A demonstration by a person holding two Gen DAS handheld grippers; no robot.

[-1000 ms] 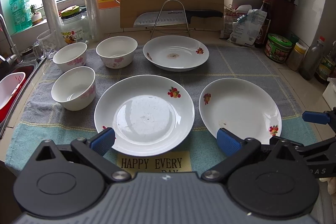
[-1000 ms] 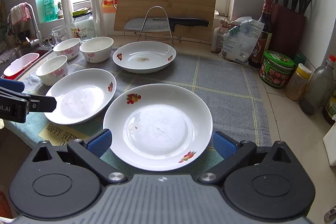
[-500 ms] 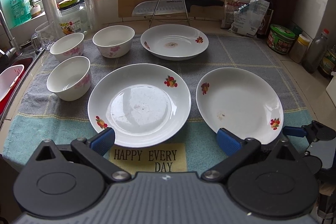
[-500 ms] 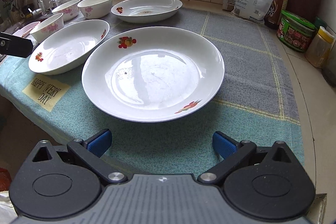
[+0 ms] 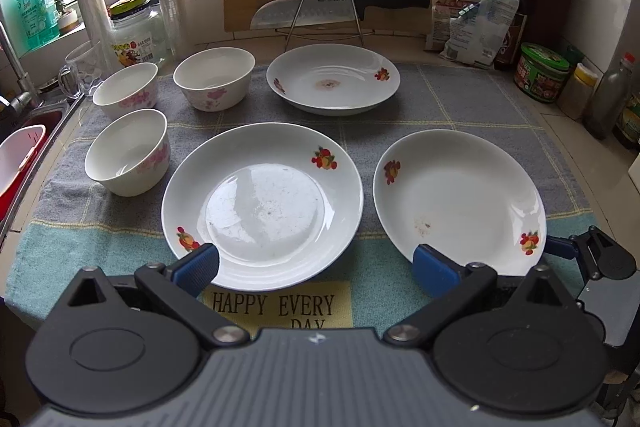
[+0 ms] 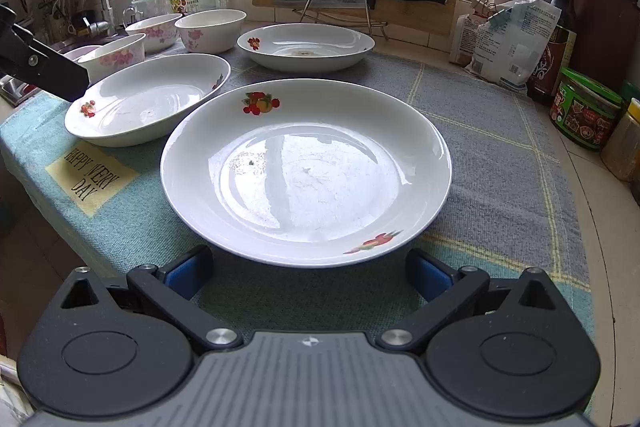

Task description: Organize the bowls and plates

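- A kitchen counter covered by a grey and teal dish towel [image 5: 460, 99] holds 3 white plates and 3 white bowls.
- The left gripper [image 5: 316, 265] hovers low at the near edge of the towel, its 2 blue-padded fingers spread wide and holding nothing.
- Ahead of it lies the middle plate [image 5: 262, 205], printed with fruit motifs, above a yellow label reading "HAPPY EVERY DAY" [image 5: 276, 305].
- The right gripper [image 6: 308, 273] sits low before the right plate [image 6: 306, 171], fingers wide apart and empty, just short of the near rim.
- The far plate [image 5: 333, 78] lies near a wire rack [image 5: 326, 9] holding a knife [image 5: 340, 11].
- The 3 floral bowls [image 5: 128, 151] stand upright in a cluster at the left, near the sink.
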